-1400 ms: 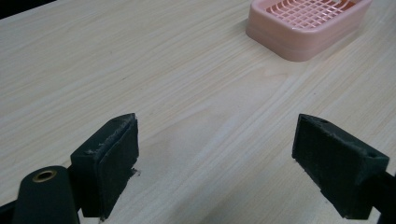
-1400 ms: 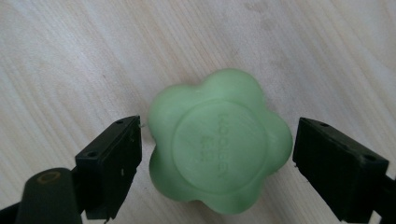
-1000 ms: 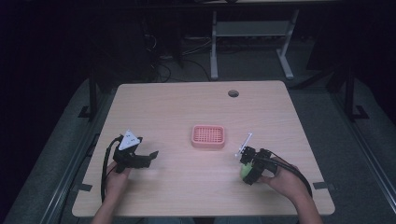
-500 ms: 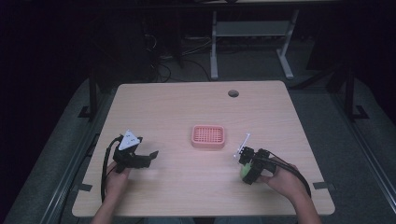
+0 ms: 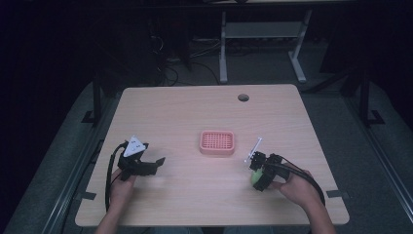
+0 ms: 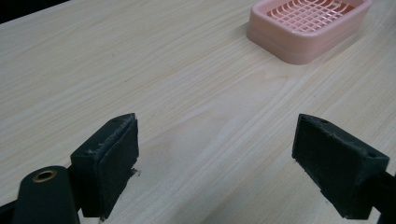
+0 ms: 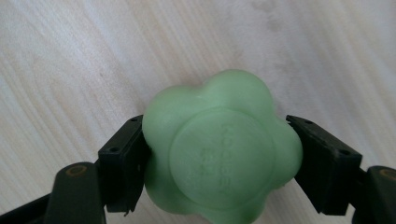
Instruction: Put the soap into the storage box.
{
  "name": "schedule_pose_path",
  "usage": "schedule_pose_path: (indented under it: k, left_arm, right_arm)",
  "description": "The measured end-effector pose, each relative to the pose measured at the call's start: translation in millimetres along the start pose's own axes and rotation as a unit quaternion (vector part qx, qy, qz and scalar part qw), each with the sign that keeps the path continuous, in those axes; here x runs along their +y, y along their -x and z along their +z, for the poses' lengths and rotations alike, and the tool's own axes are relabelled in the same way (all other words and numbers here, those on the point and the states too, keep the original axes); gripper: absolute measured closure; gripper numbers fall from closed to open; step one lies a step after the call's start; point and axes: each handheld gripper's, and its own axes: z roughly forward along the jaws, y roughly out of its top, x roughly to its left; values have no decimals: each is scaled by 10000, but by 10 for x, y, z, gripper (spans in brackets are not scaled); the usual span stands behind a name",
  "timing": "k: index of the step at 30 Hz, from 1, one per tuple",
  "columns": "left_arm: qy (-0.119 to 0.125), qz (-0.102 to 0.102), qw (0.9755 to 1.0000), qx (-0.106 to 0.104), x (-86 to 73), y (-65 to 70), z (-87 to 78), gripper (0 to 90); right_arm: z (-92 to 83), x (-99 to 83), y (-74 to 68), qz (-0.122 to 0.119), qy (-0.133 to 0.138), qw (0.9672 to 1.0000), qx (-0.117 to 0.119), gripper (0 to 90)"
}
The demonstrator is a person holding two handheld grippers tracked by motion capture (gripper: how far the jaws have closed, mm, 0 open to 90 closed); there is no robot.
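Gripping the green flower-shaped soap with our right tongs, jaws just closed onto its sides, soap low over the tabletop | our left tongs gape wide, nothing between | pink soap dish sits between both tongs, ahead of them
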Motion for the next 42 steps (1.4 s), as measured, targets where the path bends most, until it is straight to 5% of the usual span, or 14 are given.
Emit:
schedule_pose_path:
  k: [20,42]
  left_arm:
    - [12,-26,10000,-4,0,0,1,144]
    - [36,-66,10000,-15,1,-10,-6,144]
  right_arm:
    - [-211,170,200,56,327,9993,159,254]
    - [-436,675,347,-87,442,9988,180,254]
